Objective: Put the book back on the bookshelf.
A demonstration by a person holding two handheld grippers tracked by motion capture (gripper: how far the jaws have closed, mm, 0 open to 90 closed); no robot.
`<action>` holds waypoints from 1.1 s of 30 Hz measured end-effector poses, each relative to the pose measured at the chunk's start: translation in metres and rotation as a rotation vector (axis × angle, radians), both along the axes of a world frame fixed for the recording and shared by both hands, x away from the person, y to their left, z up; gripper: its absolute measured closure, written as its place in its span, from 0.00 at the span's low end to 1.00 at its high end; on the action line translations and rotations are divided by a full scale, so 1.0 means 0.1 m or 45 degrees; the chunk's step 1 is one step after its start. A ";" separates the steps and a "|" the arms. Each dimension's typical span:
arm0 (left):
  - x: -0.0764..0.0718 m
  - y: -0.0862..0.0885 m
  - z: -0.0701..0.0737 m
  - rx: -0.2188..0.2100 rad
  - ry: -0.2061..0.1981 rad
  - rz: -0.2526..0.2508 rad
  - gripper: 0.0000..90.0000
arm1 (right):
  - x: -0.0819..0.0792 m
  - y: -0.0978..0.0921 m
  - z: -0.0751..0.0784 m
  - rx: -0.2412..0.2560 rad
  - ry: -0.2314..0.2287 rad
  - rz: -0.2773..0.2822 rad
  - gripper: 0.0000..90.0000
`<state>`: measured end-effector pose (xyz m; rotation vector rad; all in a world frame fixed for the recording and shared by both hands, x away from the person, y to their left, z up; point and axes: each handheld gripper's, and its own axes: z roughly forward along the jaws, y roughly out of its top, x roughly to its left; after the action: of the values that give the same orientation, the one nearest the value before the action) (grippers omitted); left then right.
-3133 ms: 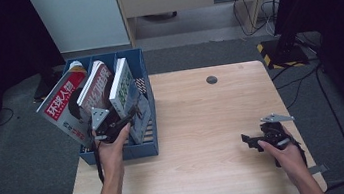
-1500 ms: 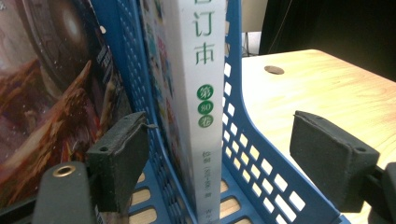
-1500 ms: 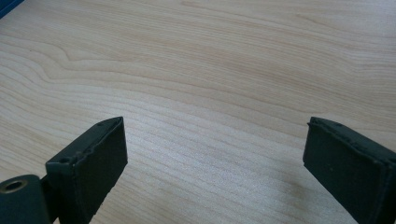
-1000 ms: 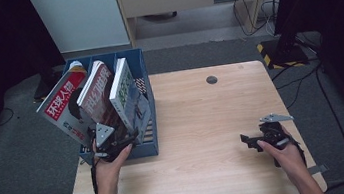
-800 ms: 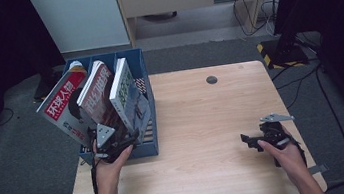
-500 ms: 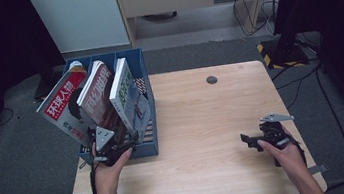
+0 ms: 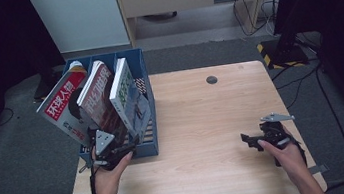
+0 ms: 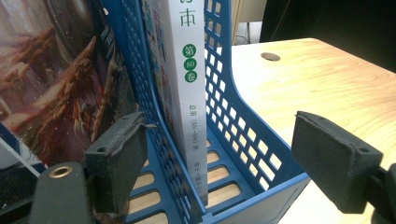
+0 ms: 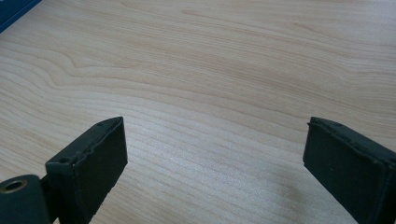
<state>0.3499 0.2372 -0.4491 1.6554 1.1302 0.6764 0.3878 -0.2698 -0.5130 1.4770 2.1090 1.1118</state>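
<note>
My left tongs (image 7: 125, 147) sit at the near end of the blue rack (image 7: 146, 130), at the worktop's (image 7: 203, 123) left edge, with both pads spread wide. In the left gripper view they (image 8: 233, 172) straddle the rack's (image 8: 243, 140) rightmost slot: one pad lies outside the right wall, over bare wood, and the other is across the divider, against the next book's cover (image 8: 51, 84). Neither pad touches the white book (image 8: 189, 93) between them.

That book (image 7: 129, 100) stands on its lower edge in the right slot, long axis upright, leaning left and toward me, spine facing my tongs. The spine is white with green characters and a green round mark; the cover is pale and illustrated. Two more books (image 7: 80, 106) lean the same way in the slots to its left.

The rest of the worktop, to the right of the rack, is open. My right tongs (image 7: 248, 139) rest near the front right corner, well apart from the rack, pads wide (image 9: 215, 172) over bare wood.
</note>
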 end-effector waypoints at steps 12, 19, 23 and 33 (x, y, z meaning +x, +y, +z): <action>-0.04 -0.25 0.06 0.031 -0.008 -0.105 0.21 | 0.00 -0.01 0.01 0.007 0.003 -0.005 0.07; -0.02 -0.48 0.06 0.071 -0.004 -0.209 0.20 | 0.00 0.00 0.00 -0.004 0.002 0.004 0.07; -0.01 -0.71 0.09 0.106 0.002 -0.313 0.20 | 0.00 0.00 -0.01 -0.008 0.002 0.006 0.07; 0.13 -1.10 -0.06 0.203 0.073 -0.464 0.19 | 0.00 0.00 -0.02 -0.010 0.008 0.008 0.07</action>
<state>0.3628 0.1273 -0.4547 1.9635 0.7969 0.4955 0.3875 -0.2694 -0.5154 1.4735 2.1212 1.1015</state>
